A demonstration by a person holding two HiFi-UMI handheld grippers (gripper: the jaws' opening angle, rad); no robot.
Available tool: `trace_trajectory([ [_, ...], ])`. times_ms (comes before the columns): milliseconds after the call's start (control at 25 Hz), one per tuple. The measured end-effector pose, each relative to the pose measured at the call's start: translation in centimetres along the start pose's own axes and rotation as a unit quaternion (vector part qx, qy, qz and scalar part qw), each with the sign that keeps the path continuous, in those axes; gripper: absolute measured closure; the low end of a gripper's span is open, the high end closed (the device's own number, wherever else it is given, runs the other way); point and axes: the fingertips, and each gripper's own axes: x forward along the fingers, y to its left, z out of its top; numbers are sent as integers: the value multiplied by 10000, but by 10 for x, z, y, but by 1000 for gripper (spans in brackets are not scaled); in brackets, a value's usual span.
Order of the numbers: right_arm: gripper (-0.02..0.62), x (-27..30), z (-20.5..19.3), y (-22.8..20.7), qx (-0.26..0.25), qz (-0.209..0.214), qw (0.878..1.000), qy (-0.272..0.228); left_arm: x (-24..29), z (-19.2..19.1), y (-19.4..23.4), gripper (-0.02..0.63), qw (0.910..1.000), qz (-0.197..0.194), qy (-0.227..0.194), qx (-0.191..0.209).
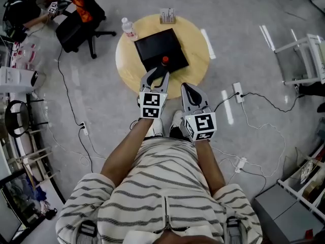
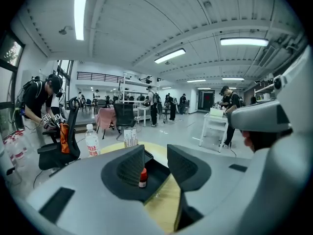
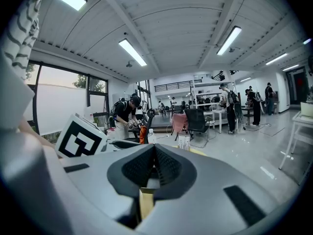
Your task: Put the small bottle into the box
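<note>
A small bottle with a red cap stands upright at the near edge of a flat black box on a round wooden table. My left gripper hovers just short of the small bottle with its jaws open. In the left gripper view the small bottle shows in the gap, close to the left pad, and neither pad touches it. The black box lies behind it. My right gripper hangs over the floor by the table's near rim. Its jaws are shut with nothing between them.
A clear water bottle stands at the table's far left rim, and a small rack at the far edge. An office chair is left of the table. Cables and power strips lie on the floor. People work at benches behind.
</note>
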Motion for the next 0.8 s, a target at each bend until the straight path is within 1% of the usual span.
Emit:
trace_trajectory([
  [360, 583, 3, 3, -3, 15, 55, 10000, -69, -31, 15, -2, 520, 9996, -6, -285, 14],
  [520, 583, 0, 8, -1, 8, 89, 9999, -121, -48, 28, -10, 546, 9987, -72, -465, 189],
  [800, 583, 4, 16, -1, 18, 156, 9995, -261, -58, 40, -14, 583, 9976, -28, -647, 252],
])
